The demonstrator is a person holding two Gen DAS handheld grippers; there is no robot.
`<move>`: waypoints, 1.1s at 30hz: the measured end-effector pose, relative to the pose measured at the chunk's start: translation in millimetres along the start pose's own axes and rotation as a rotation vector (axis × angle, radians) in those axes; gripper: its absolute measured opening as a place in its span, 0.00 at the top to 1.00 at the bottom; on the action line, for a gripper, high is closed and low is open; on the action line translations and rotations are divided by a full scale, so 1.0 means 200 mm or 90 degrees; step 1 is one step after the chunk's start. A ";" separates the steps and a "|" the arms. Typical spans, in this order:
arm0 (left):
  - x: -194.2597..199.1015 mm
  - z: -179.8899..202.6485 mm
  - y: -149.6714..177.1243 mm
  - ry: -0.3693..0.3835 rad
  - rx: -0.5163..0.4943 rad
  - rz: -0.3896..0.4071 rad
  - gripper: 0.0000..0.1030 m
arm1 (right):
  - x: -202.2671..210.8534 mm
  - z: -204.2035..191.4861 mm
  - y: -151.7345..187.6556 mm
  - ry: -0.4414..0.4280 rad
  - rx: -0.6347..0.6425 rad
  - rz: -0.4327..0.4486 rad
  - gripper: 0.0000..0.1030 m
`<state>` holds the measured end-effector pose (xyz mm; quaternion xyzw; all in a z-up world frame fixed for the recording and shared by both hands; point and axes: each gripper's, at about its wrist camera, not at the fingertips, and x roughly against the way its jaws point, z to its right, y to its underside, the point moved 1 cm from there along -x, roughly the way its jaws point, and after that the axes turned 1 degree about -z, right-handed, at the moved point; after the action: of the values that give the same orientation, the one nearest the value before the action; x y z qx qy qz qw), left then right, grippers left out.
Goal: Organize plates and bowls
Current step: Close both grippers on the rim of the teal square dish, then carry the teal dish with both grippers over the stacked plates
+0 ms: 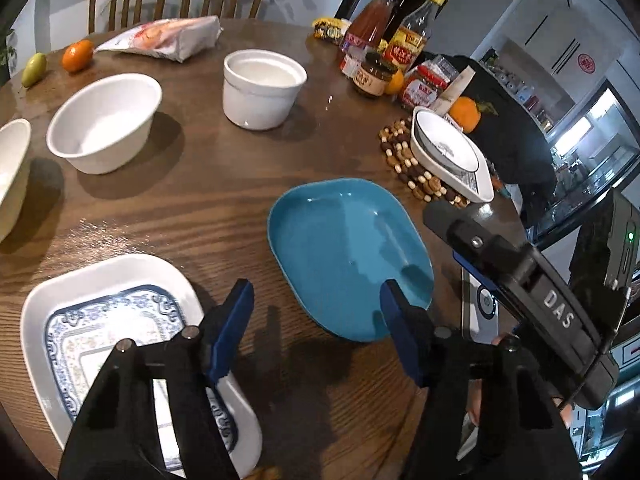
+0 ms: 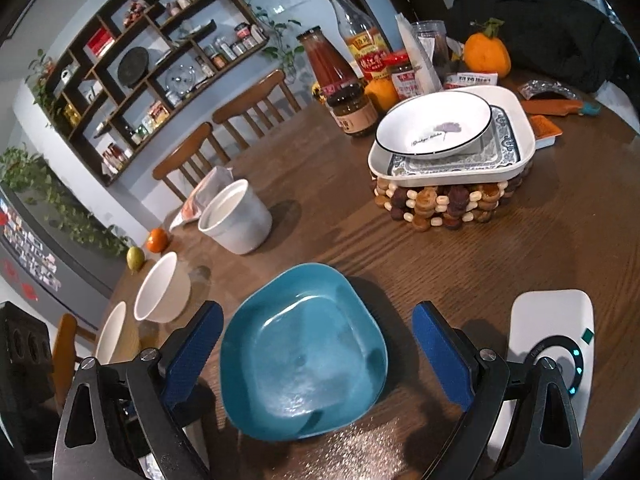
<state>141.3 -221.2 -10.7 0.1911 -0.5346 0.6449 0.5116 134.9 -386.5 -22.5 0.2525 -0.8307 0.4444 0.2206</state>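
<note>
Closest of all, the left gripper (image 1: 316,304) is seen with its blue pads partly apart and nothing held between them. One pad hangs over the edge of a white plate with a blue pattern (image 1: 108,320), and the near part of that plate is hidden by the black arms. The other pad is over the near rim of the teal dish (image 1: 344,256); it cannot be told if the rim is touched.

The right gripper (image 2: 318,332) is spread wide around the same teal dish (image 2: 304,364), with a pad on each side and gaps left. The dish is empty and rests on the brown table (image 2: 460,248). A white device with a lit ring (image 2: 560,340) is partly hidden behind the right pad.

Farther off, two white bowls (image 1: 104,124) and a white pot (image 1: 260,88) are seen empty; one bowl is cut off at the left edge. On a bead mat (image 2: 448,204) a round white bowl (image 2: 432,124) is stacked inside a patterned plate. Bottles and jars (image 2: 356,64) are crowded behind, their labels too small to read.
</note>
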 end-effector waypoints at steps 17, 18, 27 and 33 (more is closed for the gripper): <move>-0.12 -0.02 -0.01 0.041 0.019 -0.021 0.61 | -0.15 0.04 -0.02 0.016 0.004 -0.049 0.33; -0.13 -0.02 -0.01 0.044 0.018 -0.025 0.62 | -0.16 0.05 -0.01 0.016 0.004 -0.054 0.35; -0.14 -0.03 0.00 0.070 0.031 -0.026 0.64 | -0.16 0.03 0.00 0.023 0.024 -0.062 0.35; -0.06 0.01 0.02 0.051 0.003 0.009 0.63 | -0.15 -0.01 0.02 0.023 0.031 -0.064 0.35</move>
<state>142.2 -226.8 -21.0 0.1627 -0.5134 0.6572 0.5272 156.5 -376.8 -41.2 0.2908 -0.8019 0.4573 0.2517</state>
